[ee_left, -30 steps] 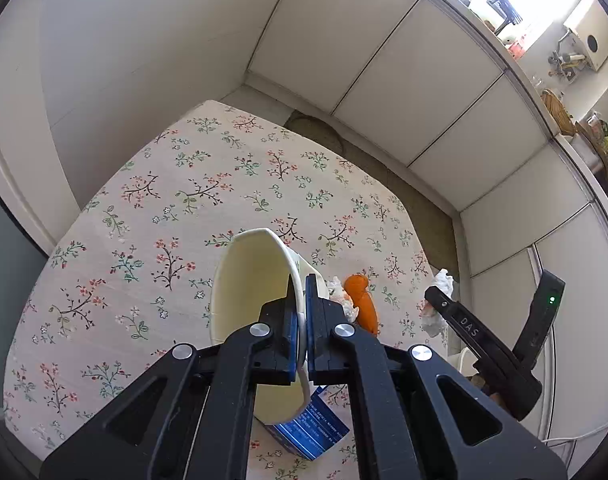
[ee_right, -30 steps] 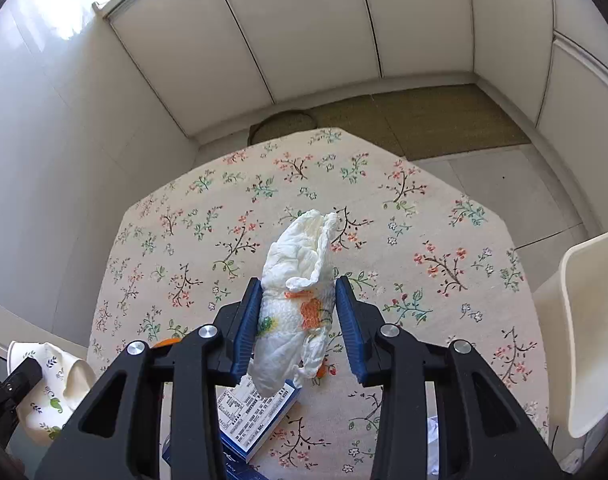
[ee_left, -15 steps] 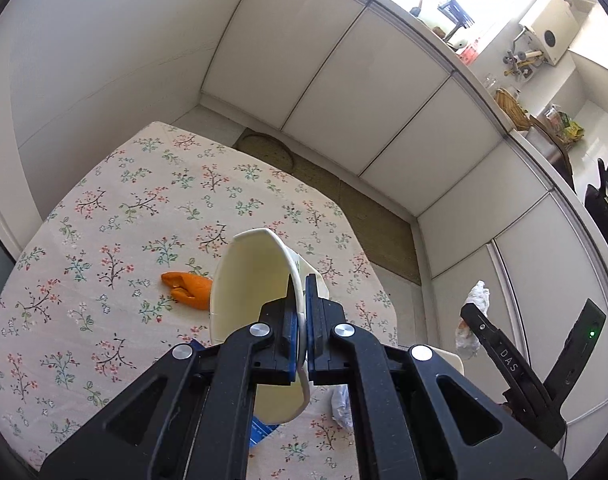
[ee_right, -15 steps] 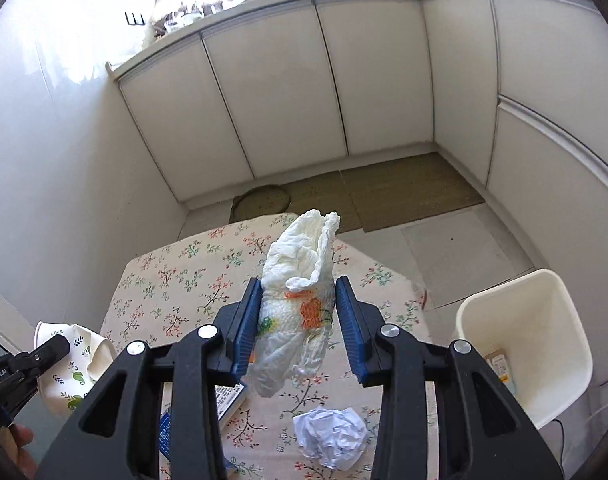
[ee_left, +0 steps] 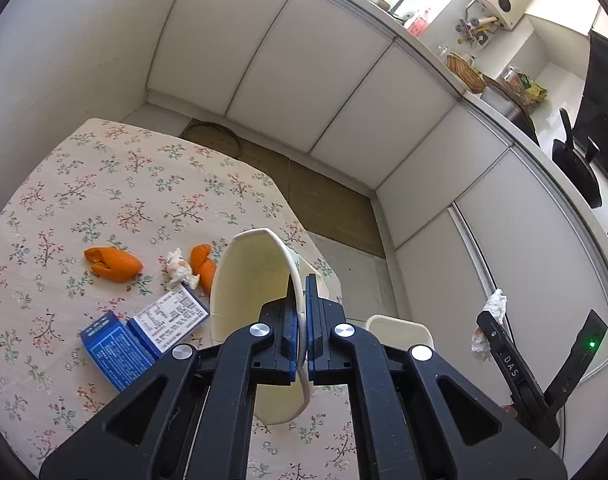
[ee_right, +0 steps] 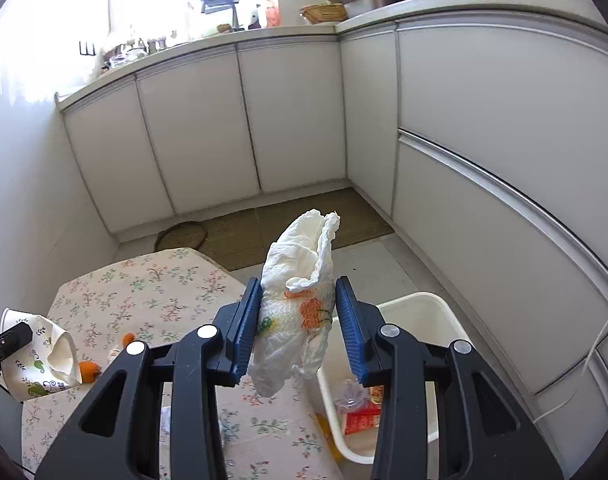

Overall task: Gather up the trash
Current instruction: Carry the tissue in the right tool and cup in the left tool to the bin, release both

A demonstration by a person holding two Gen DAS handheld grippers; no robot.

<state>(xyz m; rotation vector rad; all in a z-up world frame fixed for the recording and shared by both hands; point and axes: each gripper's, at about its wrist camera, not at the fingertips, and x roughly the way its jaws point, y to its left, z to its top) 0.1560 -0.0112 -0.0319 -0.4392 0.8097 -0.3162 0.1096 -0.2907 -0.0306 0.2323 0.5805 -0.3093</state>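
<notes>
We see the right hand-held gripper (ee_right: pixel 298 322) clenched on a crumpled napkin (ee_right: pixel 300 304), raised beside the white bin (ee_right: pixel 435 312). The left hand-held gripper (ee_left: pixel 300 322) pinches a paper cup (ee_left: pixel 256 280) by its rim, tilted, left of that bin.

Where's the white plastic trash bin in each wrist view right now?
Left wrist: only the rim of the white plastic trash bin shows, low and right of centre, behind the left gripper.
Right wrist: lower right, open, wrappers inside.
Shared landmark: the floral tablecloth's edge beside the bin.
</notes>
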